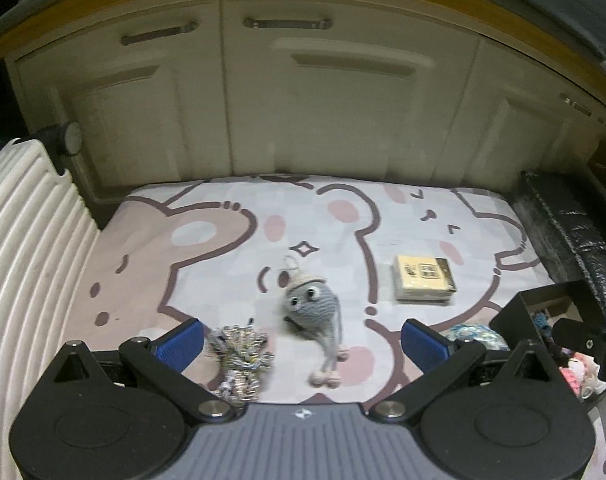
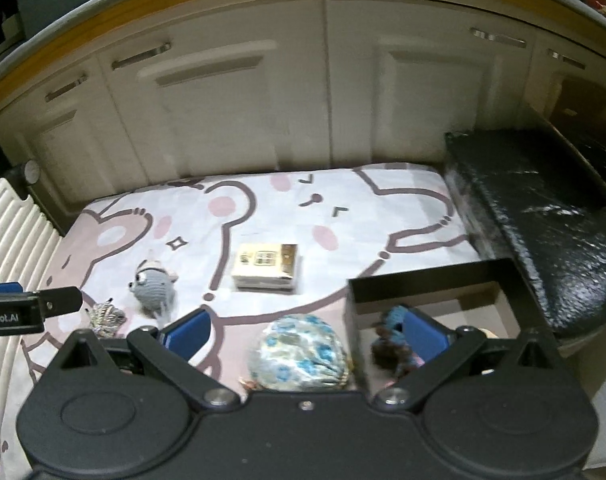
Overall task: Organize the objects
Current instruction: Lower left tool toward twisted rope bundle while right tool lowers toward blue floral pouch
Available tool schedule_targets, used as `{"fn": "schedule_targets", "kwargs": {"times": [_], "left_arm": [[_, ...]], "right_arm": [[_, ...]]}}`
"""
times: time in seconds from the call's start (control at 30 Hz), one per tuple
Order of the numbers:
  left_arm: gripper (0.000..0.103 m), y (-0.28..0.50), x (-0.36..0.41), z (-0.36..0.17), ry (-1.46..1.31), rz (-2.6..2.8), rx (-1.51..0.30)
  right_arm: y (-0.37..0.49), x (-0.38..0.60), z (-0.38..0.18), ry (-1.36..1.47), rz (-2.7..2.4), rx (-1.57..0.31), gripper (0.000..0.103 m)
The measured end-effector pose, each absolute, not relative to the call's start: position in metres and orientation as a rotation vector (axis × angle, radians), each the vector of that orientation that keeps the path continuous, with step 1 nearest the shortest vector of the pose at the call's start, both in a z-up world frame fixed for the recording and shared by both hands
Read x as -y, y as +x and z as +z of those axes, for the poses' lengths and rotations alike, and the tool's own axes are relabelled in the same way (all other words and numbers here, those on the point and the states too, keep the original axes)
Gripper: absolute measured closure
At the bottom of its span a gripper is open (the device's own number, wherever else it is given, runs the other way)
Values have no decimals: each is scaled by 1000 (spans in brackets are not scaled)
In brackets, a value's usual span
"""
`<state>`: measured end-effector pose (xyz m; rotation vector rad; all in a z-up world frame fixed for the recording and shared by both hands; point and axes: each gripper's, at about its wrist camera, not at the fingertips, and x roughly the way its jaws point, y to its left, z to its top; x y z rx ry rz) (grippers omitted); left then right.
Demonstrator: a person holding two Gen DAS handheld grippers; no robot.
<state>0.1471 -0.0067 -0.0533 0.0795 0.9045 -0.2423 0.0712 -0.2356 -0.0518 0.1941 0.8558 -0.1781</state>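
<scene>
A grey crochet doll [image 1: 313,308] [image 2: 153,285] with a keyring lies mid-mat. A silvery tinsel bundle [image 1: 241,354] [image 2: 105,317] sits just left of it. Farther right rests a yellowish packet [image 1: 422,278] [image 2: 267,266]. A blue-flowered pouch [image 2: 301,354] [image 1: 477,336] lies beside the black box [image 2: 431,280] [image 1: 543,300], which holds a blue rope toy [image 2: 391,336]. My left gripper [image 1: 303,342] hovers open above the doll and the tinsel. Wide open too, my right gripper [image 2: 307,336] spans the pouch and the box's left wall, holding nothing.
The cartoon bear mat [image 1: 223,248] [image 2: 363,216] lies in front of cream cabinet doors [image 1: 343,100]. A white ribbed panel [image 1: 23,260] borders the left side. A black shiny block [image 2: 543,220] runs along the right.
</scene>
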Motion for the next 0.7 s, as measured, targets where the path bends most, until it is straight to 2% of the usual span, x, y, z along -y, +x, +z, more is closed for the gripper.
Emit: {"fn": "schedule_targets", "kwargs": {"times": [0.7], "left_arm": [[0,151,-41,-48,27,-151,-884]], "right_arm": [[88,211,-53,217,-132,-849,0]]}}
